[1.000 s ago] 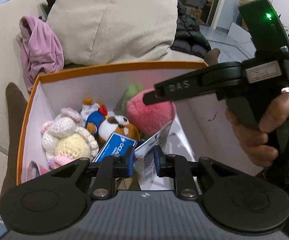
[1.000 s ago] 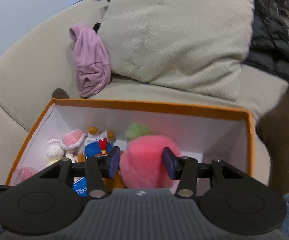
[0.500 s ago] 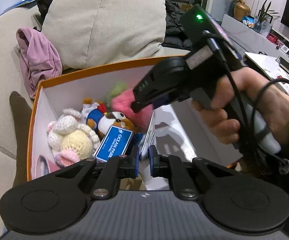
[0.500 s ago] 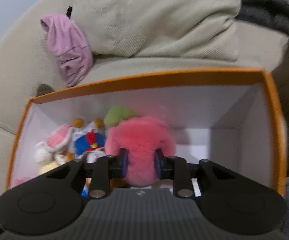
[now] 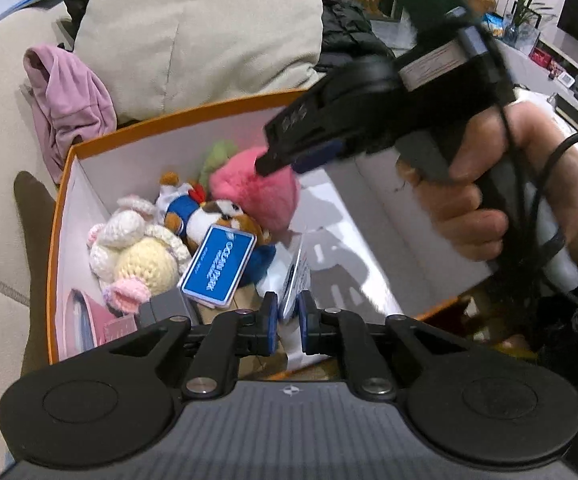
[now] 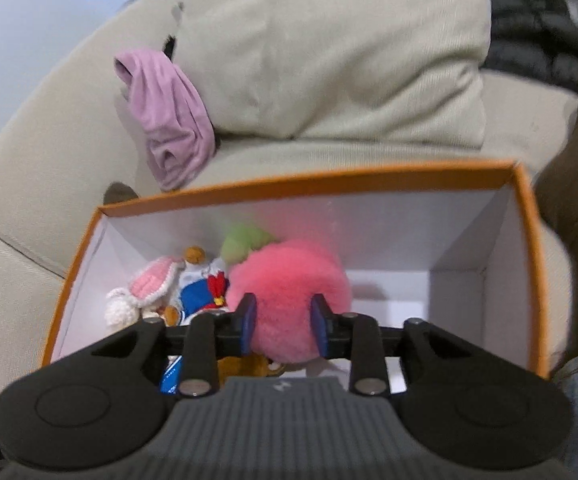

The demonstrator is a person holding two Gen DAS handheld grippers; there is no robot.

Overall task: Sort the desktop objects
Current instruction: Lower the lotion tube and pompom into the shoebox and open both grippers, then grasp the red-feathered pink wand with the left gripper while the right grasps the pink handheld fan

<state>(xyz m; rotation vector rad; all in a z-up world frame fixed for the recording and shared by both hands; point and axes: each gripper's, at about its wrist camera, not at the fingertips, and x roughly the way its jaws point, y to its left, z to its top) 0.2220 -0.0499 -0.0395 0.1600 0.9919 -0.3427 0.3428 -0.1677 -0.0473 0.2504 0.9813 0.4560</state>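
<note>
An orange box [image 5: 177, 114] with white walls [image 6: 369, 178] sits on a beige sofa and holds plush toys. My right gripper [image 6: 284, 326] is shut on a pink fluffy plush [image 6: 289, 280] with a green top and holds it above the box floor. The plush also shows in the left wrist view [image 5: 257, 196], with the right gripper [image 5: 285, 160] on it. My left gripper [image 5: 287, 318] is shut on a white card packet [image 5: 295, 284] standing at the box's near side. A crocheted bunny [image 5: 137, 248], a dog plush [image 5: 209, 216] and a blue card [image 5: 219, 270] lie inside.
A beige cushion [image 5: 201, 32] leans behind the box. A pink cloth [image 5: 69, 96] lies on the sofa [image 6: 49, 152] to the left. A dark jacket [image 5: 349, 36] lies at the back right. The right half of the box floor [image 5: 349, 240] is bare.
My right gripper closed on the pink plush and has raised it a little. My left gripper tightened on the white packet.
</note>
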